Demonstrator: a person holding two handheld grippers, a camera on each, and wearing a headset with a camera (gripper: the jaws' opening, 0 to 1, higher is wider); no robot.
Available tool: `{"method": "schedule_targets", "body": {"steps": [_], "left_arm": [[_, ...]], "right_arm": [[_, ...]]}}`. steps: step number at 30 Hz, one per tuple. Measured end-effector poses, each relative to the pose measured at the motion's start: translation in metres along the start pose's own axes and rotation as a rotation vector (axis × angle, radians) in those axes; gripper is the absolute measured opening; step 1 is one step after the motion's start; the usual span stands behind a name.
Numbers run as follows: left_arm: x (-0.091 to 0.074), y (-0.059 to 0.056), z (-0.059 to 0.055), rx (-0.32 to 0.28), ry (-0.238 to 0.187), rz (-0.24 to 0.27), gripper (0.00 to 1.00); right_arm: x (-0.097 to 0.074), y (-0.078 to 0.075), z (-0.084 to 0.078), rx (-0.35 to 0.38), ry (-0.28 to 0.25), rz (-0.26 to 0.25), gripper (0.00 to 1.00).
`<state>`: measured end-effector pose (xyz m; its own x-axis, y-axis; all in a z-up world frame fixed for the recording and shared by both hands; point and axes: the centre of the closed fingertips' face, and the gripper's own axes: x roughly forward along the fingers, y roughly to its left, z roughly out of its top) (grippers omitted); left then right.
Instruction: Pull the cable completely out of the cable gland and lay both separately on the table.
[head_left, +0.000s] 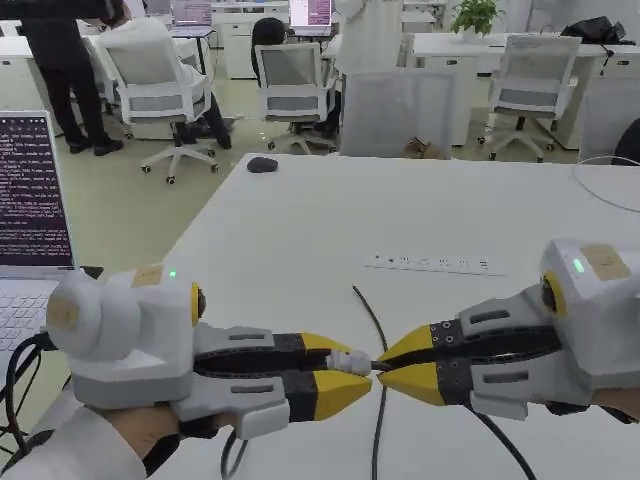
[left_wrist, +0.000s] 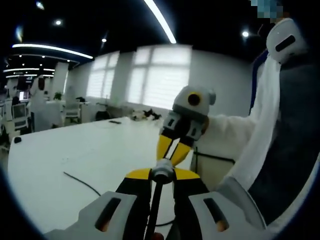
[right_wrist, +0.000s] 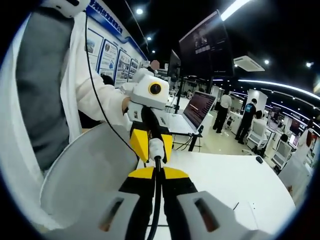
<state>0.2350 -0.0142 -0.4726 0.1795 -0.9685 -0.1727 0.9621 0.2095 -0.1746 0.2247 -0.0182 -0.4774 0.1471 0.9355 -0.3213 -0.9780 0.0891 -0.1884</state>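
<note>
In the head view the two grippers meet tip to tip low in the picture, near 6 o'clock, above the white tabletop (head_left: 300, 230). The left tongs (head_left: 351, 367) come in from 9 o'clock and are clamped on the white cable gland (head_left: 350, 359), which sits between their yellow tips. The right tongs (head_left: 386, 366) come in from 3 o'clock and are closed on the black cable (head_left: 368, 312) just beside the gland, so the two pairs of tips almost touch.

The cable is not yet out of the gland. In the left gripper view it runs from the gland back between the left tongs, and in the right gripper view it runs back between the right tongs in the same way. In the head view one part of the cable goes from the gland over the tabletop toward 12 o'clock, and another part runs toward 6 o'clock.

A white power strip (head_left: 435, 264) lies on the tabletop at 1 o'clock from the gland, well apart from it. A dark mouse (head_left: 262, 164) lies near the far edge toward 11 o'clock. An open laptop (head_left: 30, 195) stands at 9 o'clock, beside the tabletop.
</note>
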Motion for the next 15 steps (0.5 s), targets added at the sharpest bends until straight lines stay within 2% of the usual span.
{"method": "schedule_targets", "body": {"steps": [4, 10, 15], "left_arm": [[-0.002, 0.005, -0.002, 0.006, 0.008, -0.012, 0.16], [-0.003, 0.003, 0.003, 0.016, -0.023, -0.019, 0.16], [-0.009, 0.003, 0.007, 0.006, -0.057, 0.0, 0.16]], "right_arm": [[-0.001, -0.002, -0.004, 0.011, 0.007, -0.047, 0.03], [-0.011, -0.002, -0.008, 0.025, 0.014, -0.076, 0.03], [-0.019, -0.003, -0.021, 0.03, 0.059, -0.081, 0.03]]}}
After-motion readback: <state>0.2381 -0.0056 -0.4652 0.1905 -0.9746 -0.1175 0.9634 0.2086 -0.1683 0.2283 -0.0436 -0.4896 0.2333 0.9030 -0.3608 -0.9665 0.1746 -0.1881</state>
